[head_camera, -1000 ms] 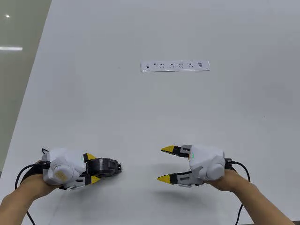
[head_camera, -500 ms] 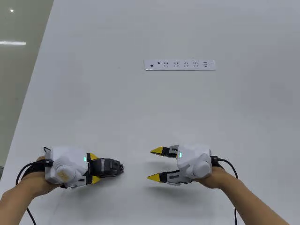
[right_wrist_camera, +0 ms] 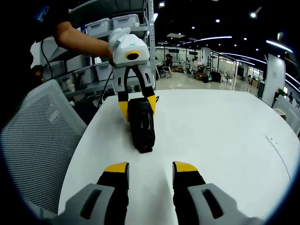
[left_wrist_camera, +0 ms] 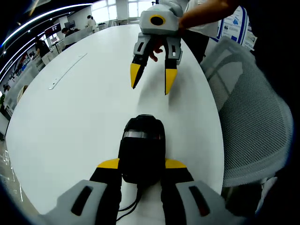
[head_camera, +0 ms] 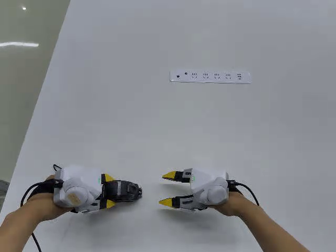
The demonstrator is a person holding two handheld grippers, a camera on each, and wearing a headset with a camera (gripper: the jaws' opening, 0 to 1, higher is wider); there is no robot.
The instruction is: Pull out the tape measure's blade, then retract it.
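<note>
**Black tape measure (head_camera: 126,190) held left, right gripper (head_camera: 167,188) nearer**

It lies on the white counter (head_camera: 157,121) near the person's edge, its rear clamped between the jaws of the left gripper (head_camera: 109,191). The right gripper's jaws stand wide apart, holding nothing, aimed at the case's front end. Against a second ago, the gap between that gripper and the tape measure is clearly narrower.

Black tape measure (left_wrist_camera: 141,147) (blade not out) lying on white table (head_camera: 157,115).
</note>
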